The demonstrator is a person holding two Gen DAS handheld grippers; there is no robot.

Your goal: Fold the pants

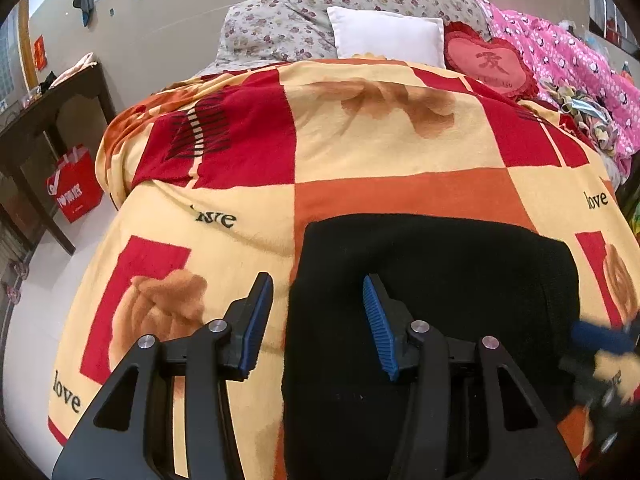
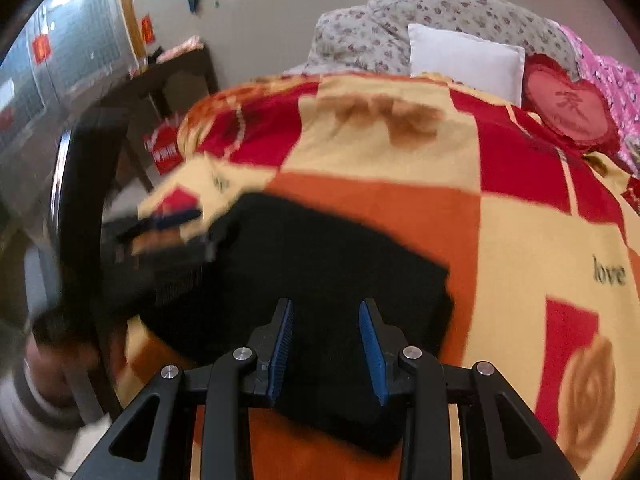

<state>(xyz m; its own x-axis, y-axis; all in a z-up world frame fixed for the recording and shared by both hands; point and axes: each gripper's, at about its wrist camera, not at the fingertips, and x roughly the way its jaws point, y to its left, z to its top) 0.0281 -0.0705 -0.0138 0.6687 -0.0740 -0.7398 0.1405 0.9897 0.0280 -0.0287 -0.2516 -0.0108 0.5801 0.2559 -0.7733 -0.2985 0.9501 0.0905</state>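
Black pants (image 1: 440,300) lie folded into a compact block on a red, orange and yellow blanket (image 1: 380,152) that covers the bed. My left gripper (image 1: 318,284) hovers over the block's left edge, its blue pads apart and nothing between them. The right gripper (image 1: 600,340) shows as a blur at the block's right edge. In the right wrist view the pants (image 2: 320,256) fill the middle, and my right gripper (image 2: 326,308) stands open above their near part, holding nothing. The left gripper (image 2: 168,220) is a blur at the pants' far left corner.
A white pillow (image 1: 390,36), a red heart cushion (image 1: 490,60) and a floral quilt (image 1: 320,12) lie at the head of the bed. Pink bedding (image 1: 580,64) is piled at the right. A dark table (image 1: 44,120) with a red bag (image 1: 76,188) stands left of the bed.
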